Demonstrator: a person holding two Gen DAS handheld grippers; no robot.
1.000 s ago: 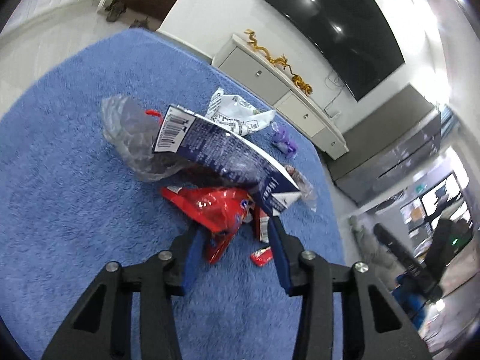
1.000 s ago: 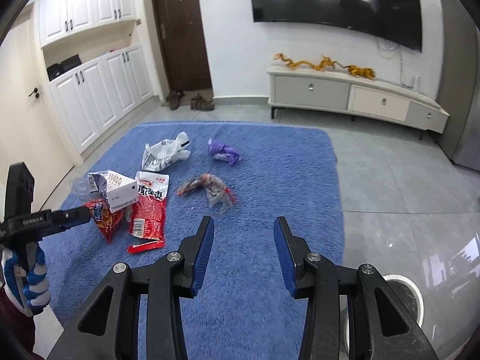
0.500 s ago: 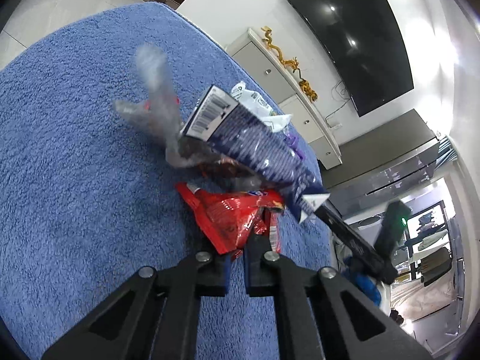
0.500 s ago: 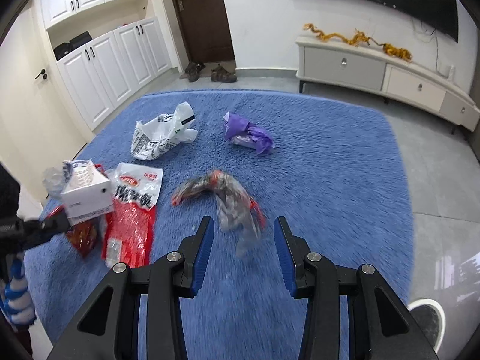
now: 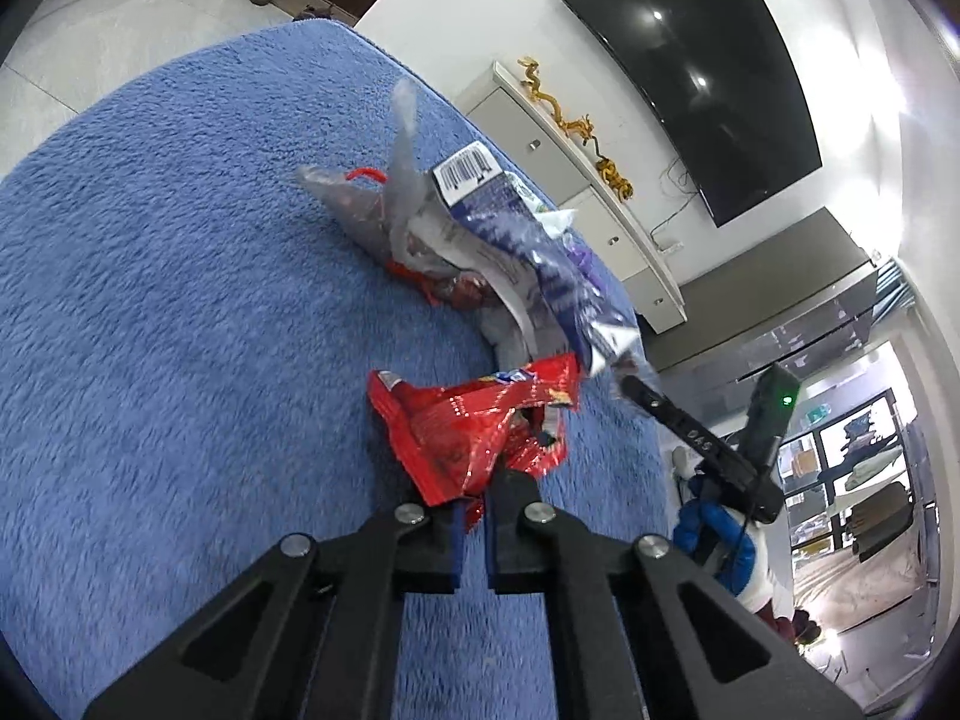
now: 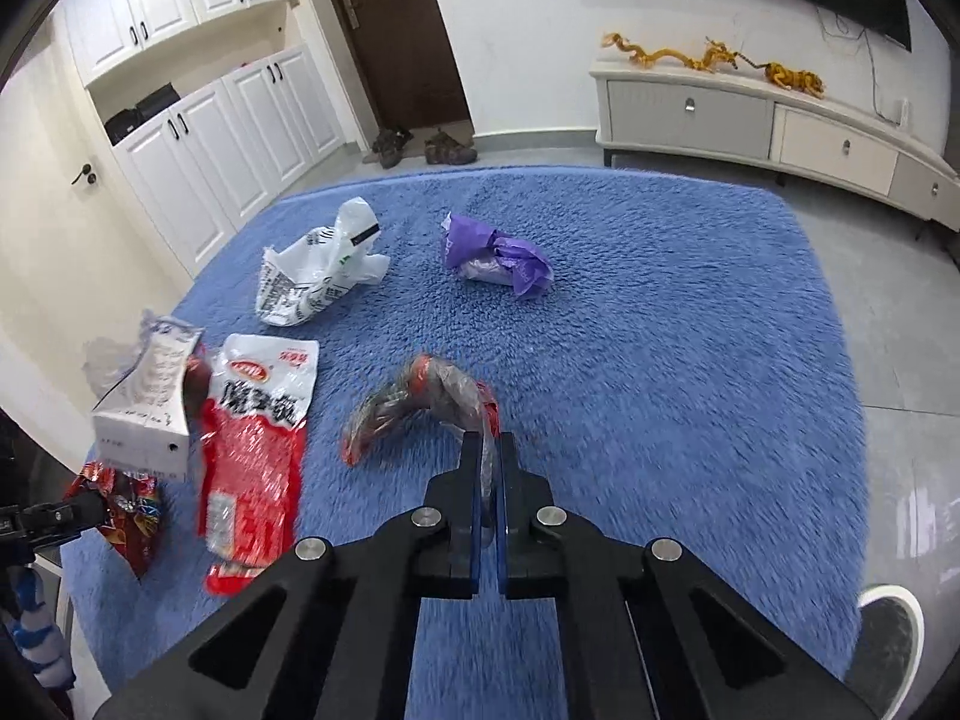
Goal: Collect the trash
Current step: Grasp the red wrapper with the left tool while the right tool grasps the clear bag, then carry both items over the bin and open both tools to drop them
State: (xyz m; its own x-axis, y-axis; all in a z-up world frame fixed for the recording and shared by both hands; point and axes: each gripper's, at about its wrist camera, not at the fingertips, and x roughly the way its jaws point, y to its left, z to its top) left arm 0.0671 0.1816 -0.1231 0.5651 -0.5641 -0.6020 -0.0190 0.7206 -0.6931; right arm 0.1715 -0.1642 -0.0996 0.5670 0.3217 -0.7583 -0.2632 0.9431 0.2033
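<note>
Left hand-held gripper was closed on the lower corner of a crumpled red wrapper, which rose from the fingertips over a blue rug. Right hand-held gripper was closed on the near end of a clear plastic bag with red contents, whose far end lay on the rug. Beyond the red wrapper, a box leaned upright beside a red-and-white pouch lying flat. Farther off on the rug lay 2 more pieces: a white printed bag and, well apart to its right, a purple wrapper. A pair of shoes stood by the dark door.
</note>
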